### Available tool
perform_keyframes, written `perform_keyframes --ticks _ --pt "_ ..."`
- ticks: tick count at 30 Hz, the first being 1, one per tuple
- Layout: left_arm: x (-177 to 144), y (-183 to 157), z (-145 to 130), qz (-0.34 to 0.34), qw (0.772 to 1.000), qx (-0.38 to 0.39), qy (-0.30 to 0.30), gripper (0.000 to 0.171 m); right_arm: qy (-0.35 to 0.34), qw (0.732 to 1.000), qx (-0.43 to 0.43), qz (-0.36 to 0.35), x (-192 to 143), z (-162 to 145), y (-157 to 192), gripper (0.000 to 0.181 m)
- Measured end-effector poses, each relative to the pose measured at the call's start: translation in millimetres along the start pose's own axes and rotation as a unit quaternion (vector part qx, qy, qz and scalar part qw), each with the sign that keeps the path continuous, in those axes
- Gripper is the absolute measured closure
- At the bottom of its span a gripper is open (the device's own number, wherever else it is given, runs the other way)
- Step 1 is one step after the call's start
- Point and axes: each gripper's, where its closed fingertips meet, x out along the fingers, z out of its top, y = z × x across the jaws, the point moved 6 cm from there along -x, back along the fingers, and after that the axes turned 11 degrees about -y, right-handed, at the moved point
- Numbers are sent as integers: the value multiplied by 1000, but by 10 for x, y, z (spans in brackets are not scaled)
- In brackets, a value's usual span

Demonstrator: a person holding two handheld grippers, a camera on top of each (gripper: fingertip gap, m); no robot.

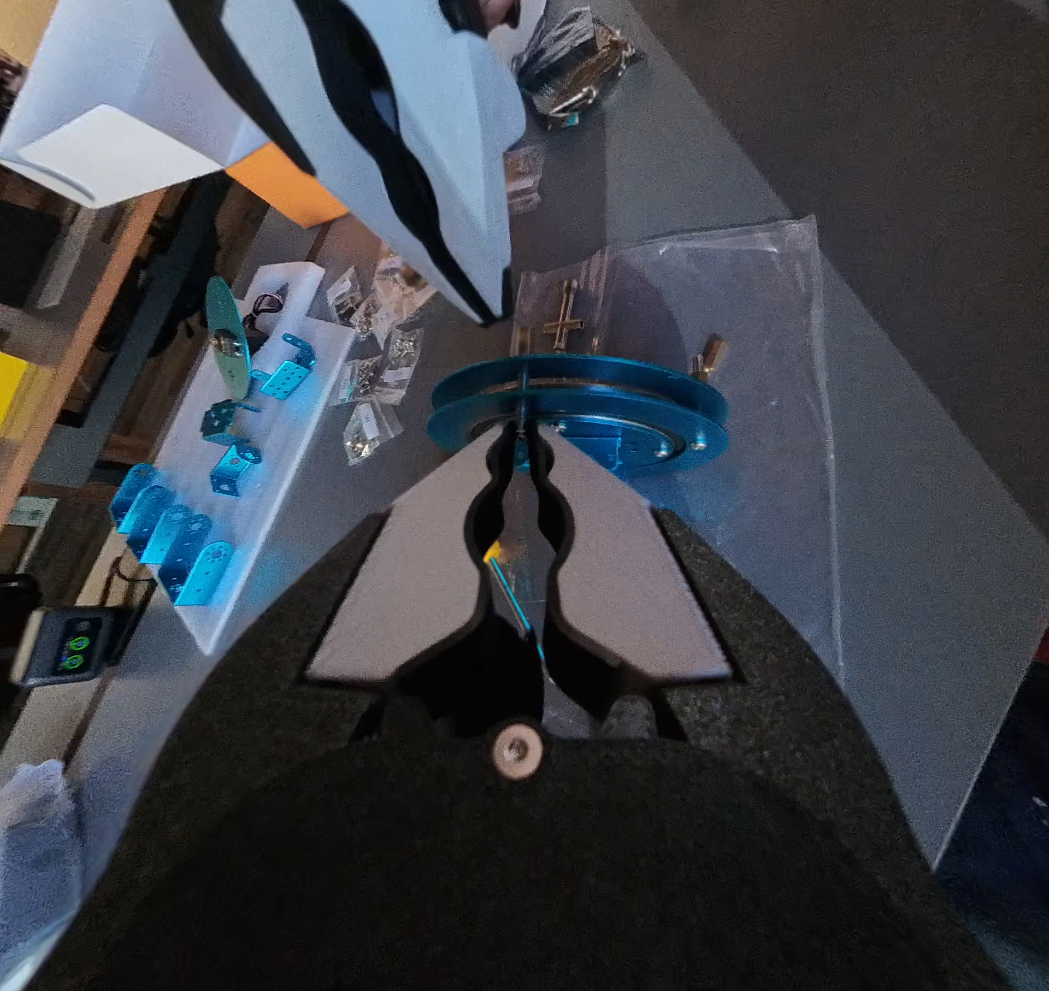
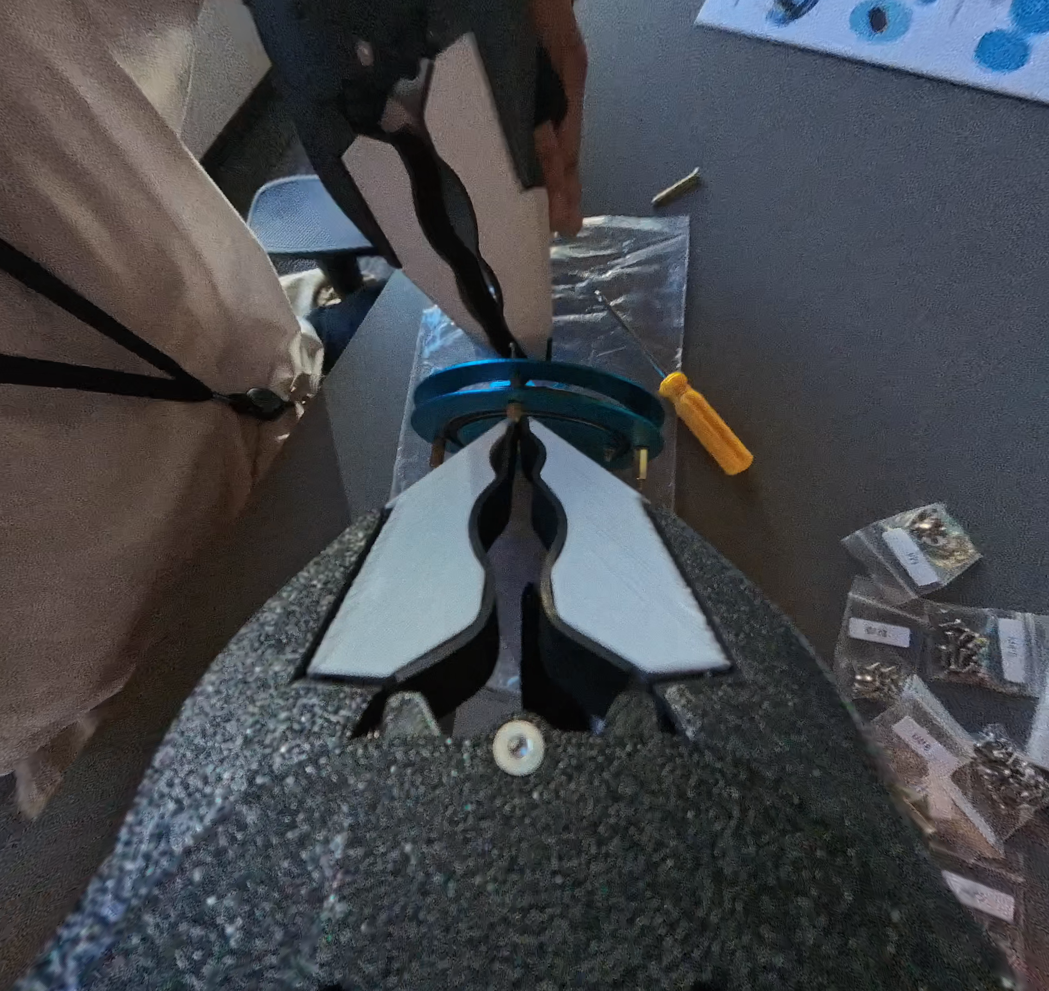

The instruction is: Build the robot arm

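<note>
A blue double-disc assembly (image 1: 579, 396) stands on brass standoffs (image 2: 642, 463) over a clear plastic bag (image 2: 624, 271) on the grey table. My left gripper (image 1: 521, 435) is at the disc's near rim. Its fingers are shut on a thin dark screw (image 1: 522, 396) that passes through both discs. It also shows in the right wrist view (image 2: 512, 348), coming down onto the far rim. My right gripper (image 2: 515, 425) is shut, with its tips just under a brass standoff (image 2: 513, 411) at the near rim. It shows in the left wrist view (image 1: 492, 318) beyond the disc.
A yellow screwdriver (image 2: 706, 424) lies right of the disc. Bags of screws (image 2: 936, 651) lie at the right. A white tray (image 1: 187, 509) holds blue brackets (image 1: 170, 538). A brass cross tool (image 1: 562, 322) lies in the bag. A printed sheet (image 2: 908, 16) lies far right. A person's beige clothing (image 2: 113, 282) is at the left. The tips of both grippers are at nearly the same place. The yellow screwdriver (image 2: 706, 424) lies around 12 cm away from my left fingertips.
</note>
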Motion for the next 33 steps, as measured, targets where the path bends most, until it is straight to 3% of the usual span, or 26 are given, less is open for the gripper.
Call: perform_keyframes --ticks 7,11,15,21,28,33 --pt "-44 61 -72 -46 997 -55 -41 168 -206 973 -68 -81 -266 -61 155 179" --pt "-39 45 -54 -76 993 -75 -47 168 -242 963 -24 -119 -244 -154 242 175" --pt "-41 49 -59 -123 985 -104 -60 168 -241 961 20 -136 -245 -186 450 181" --pt "-72 -7 -62 -126 986 -90 -63 168 -234 946 44 -218 -278 -321 578 181" --pt "-99 -40 -45 -94 992 -73 -36 168 -198 907 -6 -371 -416 -455 783 181" --pt "-83 -55 -35 -107 990 -81 -51 168 -217 896 -10 -388 -448 -473 825 181"
